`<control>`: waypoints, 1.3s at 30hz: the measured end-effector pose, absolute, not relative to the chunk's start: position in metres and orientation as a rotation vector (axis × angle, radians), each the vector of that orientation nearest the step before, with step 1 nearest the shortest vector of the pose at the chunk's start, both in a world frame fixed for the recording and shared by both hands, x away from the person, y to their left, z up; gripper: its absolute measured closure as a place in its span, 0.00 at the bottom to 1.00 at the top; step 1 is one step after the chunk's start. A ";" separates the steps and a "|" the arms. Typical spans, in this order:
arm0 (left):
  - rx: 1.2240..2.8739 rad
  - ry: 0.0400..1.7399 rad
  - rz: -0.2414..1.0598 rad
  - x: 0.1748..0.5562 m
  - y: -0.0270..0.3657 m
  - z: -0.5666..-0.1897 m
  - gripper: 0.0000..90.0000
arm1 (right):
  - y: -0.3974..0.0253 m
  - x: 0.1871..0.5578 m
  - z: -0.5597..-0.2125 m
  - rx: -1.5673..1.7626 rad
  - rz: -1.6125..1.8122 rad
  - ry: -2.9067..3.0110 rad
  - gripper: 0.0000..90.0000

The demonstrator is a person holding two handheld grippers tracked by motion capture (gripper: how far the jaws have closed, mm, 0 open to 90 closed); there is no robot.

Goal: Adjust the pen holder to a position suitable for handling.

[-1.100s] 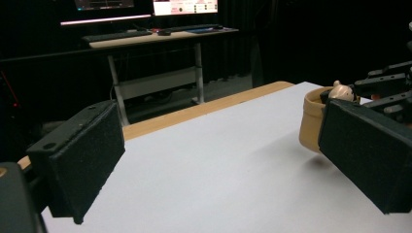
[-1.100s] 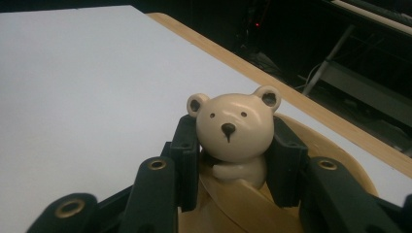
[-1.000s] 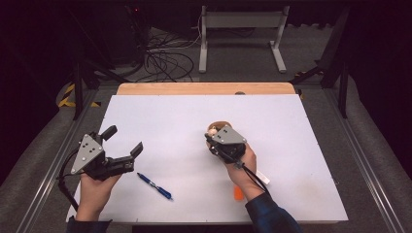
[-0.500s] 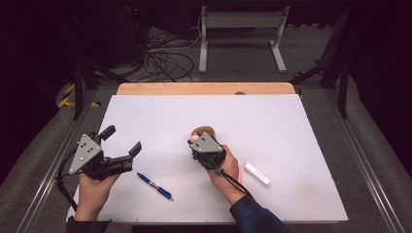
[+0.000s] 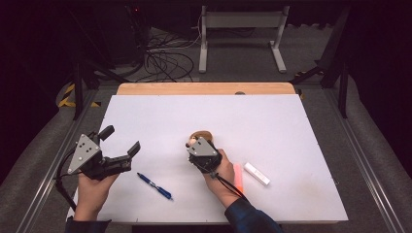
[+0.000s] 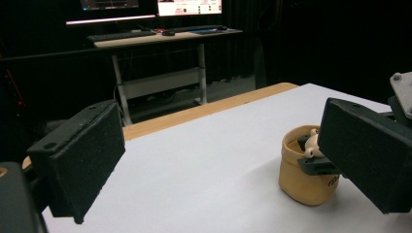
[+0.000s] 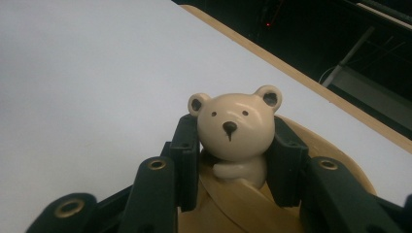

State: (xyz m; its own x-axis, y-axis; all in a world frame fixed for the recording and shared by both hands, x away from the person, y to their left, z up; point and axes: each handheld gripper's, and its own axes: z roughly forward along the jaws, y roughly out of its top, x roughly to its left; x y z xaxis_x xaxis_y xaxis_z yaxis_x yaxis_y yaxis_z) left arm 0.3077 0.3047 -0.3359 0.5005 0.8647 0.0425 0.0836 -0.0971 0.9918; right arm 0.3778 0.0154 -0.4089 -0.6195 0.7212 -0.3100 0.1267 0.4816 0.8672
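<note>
Leftward travel is the change — the right gripper [image 5: 197, 144] has carried its load from the right-hand part of the white table [image 5: 291, 121] a second ago to near the middle now, and a white bar-shaped eraser [image 5: 256, 174] and an orange marker [image 5: 238, 175] now lie uncovered beside that wrist. Its jaws are clenched on the small cream ceramic bear figure [image 7: 236, 131], pads pressed against both sides of the head. The bear sits at the rim of the tan round ceramic cup [image 6: 305, 171], which rests on the table — whether the figure is joined to the cup I cannot tell.

The left gripper [image 5: 119, 145] has stayed put at the left side, jaws spread wide and holding nothing, aimed toward the cup. A blue ballpoint pen [image 5: 154, 186] lies between the two hands, untouched.

My guess is the cup is being brought within reach of the left side, perhaps for a handover or a steadying grip.
</note>
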 end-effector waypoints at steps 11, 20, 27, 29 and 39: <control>1.535 0.851 0.806 0.304 0.308 -0.335 0.04 | 0.010 0.375 -0.403 0.739 1.181 2.088 0.55; 1.541 0.852 0.798 0.307 0.307 -0.337 0.04 | 0.007 0.370 -0.394 0.723 1.267 2.116 0.36; 1.549 0.852 0.795 0.309 0.307 -0.338 0.04 | 0.007 0.360 -0.381 0.700 1.359 2.101 0.19; 1.550 0.853 0.797 0.309 0.308 -0.338 0.04 | 0.010 0.354 -0.375 0.664 1.369 2.104 0.17; 1.537 0.869 0.809 0.308 0.312 -0.335 0.04 | 0.034 0.338 -0.364 0.557 1.421 2.219 0.13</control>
